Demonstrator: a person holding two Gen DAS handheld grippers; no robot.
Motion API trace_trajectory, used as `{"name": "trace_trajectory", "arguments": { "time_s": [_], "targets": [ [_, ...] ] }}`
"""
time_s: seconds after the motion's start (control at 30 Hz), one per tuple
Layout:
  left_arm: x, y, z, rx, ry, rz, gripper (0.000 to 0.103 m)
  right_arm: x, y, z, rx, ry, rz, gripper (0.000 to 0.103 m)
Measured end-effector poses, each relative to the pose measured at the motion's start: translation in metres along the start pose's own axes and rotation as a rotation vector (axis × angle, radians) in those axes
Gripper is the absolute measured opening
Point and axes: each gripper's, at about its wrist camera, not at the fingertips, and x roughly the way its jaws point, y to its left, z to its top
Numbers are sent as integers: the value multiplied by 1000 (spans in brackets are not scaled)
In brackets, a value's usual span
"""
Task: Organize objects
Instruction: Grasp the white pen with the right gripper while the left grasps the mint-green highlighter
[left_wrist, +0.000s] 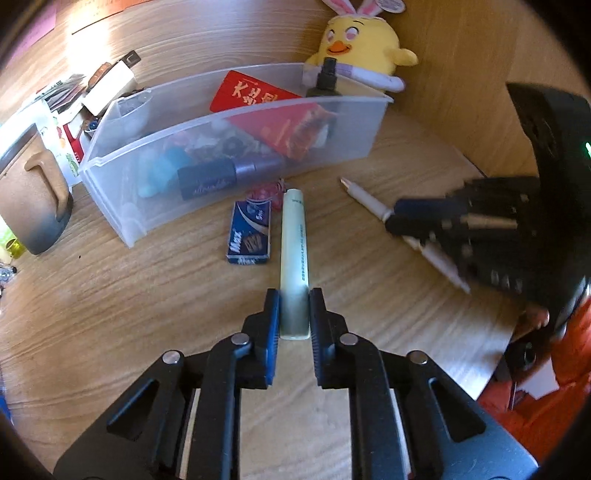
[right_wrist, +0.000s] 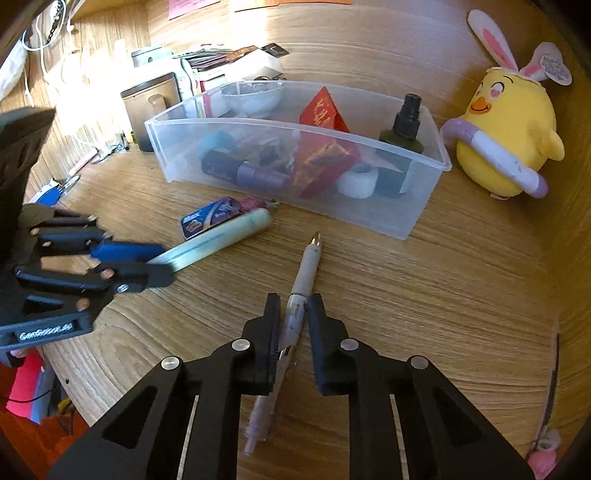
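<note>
My left gripper (left_wrist: 293, 301) is shut on the near end of a pale green highlighter (left_wrist: 294, 240) lying on the wooden desk; it also shows in the right wrist view (right_wrist: 218, 236). My right gripper (right_wrist: 293, 304) is closed around a white pen (right_wrist: 304, 273), whose tip points toward the clear plastic bin (right_wrist: 424, 206). The bin (left_wrist: 122, 218) holds a red packet, a dark spray bottle, tubes and small items. A blue staple box (left_wrist: 251, 234) lies left of the highlighter.
A yellow chick plush (right_wrist: 509, 136) stands right of the bin against the wooden wall. A brown mug (left_wrist: 33, 192), boxes and clutter sit left of the bin. The desk's front edge (left_wrist: 495, 369) runs at the right.
</note>
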Motion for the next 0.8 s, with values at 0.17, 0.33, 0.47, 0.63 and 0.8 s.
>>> {"name": "trace_trajectory", "arguments": {
  "time_s": [0.17, 0.33, 0.47, 0.63, 0.8],
  "targets": [
    [1, 1, 3, -8, 19, -10, 15, -2, -8, -2, 33, 8, 4, 14],
    [11, -5, 15, 20, 25, -11, 15, -4, -8, -6, 34, 14, -3, 14],
    [19, -12, 25, 59, 28, 1, 15, -4, -7, -9, 35, 15, -6, 14],
    [26, -17, 33, 84, 12, 6, 15, -3, -7, -11, 49, -11, -16, 14],
    [23, -12, 32, 54, 5, -31, 15, -4, -6, -13, 56, -26, -30, 10]
  ]
}}
